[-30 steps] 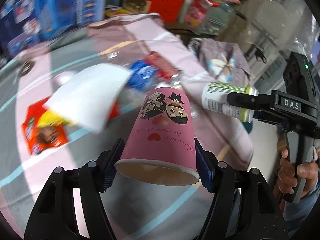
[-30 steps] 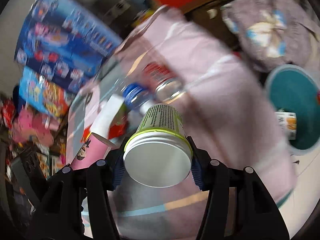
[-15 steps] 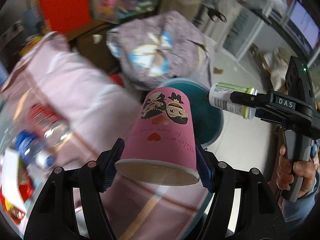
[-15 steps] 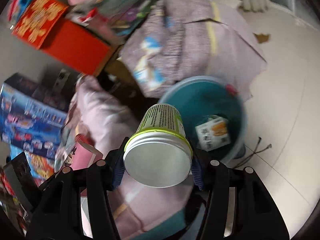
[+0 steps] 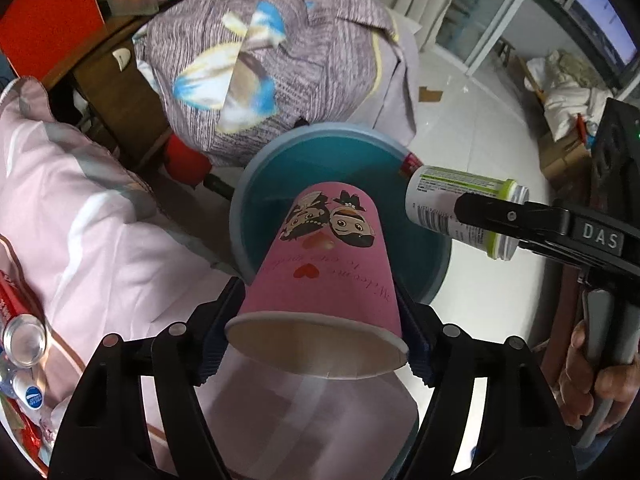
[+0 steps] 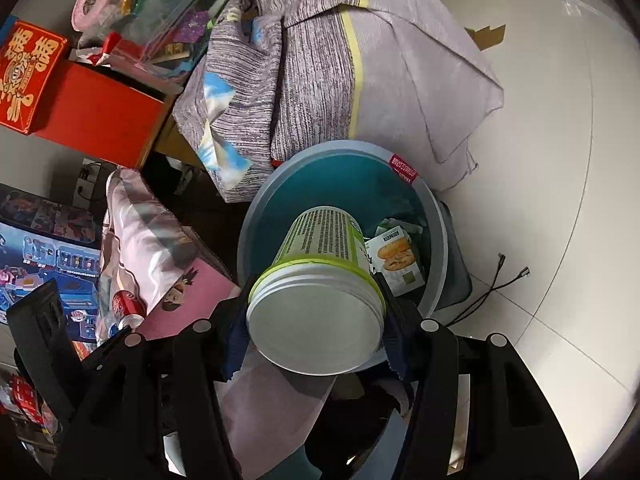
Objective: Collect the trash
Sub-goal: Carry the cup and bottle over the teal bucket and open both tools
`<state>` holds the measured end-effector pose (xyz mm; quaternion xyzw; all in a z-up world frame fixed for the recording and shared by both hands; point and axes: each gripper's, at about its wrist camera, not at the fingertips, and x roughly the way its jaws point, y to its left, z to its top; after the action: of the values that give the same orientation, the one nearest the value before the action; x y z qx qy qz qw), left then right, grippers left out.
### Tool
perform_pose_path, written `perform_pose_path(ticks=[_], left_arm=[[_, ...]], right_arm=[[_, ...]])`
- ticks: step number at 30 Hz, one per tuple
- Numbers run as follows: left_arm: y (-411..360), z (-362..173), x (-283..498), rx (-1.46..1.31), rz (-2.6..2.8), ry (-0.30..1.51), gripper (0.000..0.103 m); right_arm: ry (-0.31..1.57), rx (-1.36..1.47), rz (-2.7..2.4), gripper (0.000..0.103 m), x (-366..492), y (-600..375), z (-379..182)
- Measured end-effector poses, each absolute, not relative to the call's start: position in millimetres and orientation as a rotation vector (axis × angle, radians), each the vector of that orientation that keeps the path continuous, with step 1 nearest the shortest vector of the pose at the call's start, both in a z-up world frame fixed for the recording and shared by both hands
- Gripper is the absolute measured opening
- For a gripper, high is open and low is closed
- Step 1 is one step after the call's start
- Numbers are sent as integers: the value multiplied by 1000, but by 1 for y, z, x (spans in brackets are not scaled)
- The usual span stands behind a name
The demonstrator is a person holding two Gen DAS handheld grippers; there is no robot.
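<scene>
White tiled floor (image 6: pixel 560 160), teal bin (image 5: pixel 256 176) standing on it beside a purple quilt (image 5: pixel 304 52). Left of the bin, pink bedding (image 5: pixel 80 200). Above the bin, left tongs (image 5: pixel 320 312) opening around a pink paper cup (image 5: pixel 332 268); right of that, right tongs (image 6: pixel 316 320) clamped on a white jar (image 6: pixel 320 280).

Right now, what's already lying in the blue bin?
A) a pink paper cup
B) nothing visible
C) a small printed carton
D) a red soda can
C: in the right wrist view a small printed carton lies on the bottom of the blue bin, beside the white container held above it; the pink paper cup is between the left gripper's jaws, not in the bin.
</scene>
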<state>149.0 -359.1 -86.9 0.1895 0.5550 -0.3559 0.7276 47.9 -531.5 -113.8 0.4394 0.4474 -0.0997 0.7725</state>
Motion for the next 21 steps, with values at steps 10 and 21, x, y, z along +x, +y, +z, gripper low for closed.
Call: perform_pose_path(ticks=[10, 21], left_arm=[[-353, -91, 156, 395, -765, 1229, 87], [-323, -80, 150, 321, -766, 1231, 87]], right_arm=[[1003, 955, -222, 53, 59, -531, -126], [1041, 915, -190, 53, 77, -510, -125]])
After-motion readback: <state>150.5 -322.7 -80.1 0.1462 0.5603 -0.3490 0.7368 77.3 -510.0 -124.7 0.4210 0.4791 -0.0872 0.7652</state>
